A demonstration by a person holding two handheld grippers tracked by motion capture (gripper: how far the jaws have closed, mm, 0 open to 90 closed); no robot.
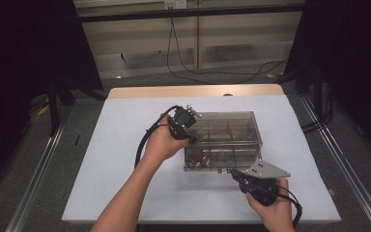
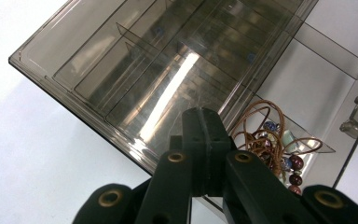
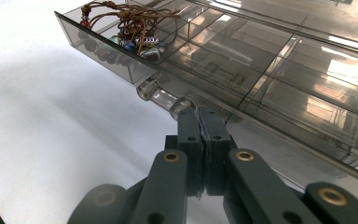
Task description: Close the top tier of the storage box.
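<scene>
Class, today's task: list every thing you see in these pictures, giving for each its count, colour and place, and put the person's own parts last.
Organiser box: one, smoky clear plastic with dividers, middle of the table.
Drawer: one, clear, pulled out at the box's front, with a clear handle.
Beaded cord jewellery: one tangle, brown cord with mixed beads, in the drawer's end compartment.
Table: one, white top with a wooden far edge, centre of the room.
Cables: a few, black, on the floor beyond the table.
Left gripper: one, black, jaws together, at the box's left side.
Right gripper: one, black with a grey plate, jaws together, at the drawer's front.
Hands: two, one on each gripper.
</scene>
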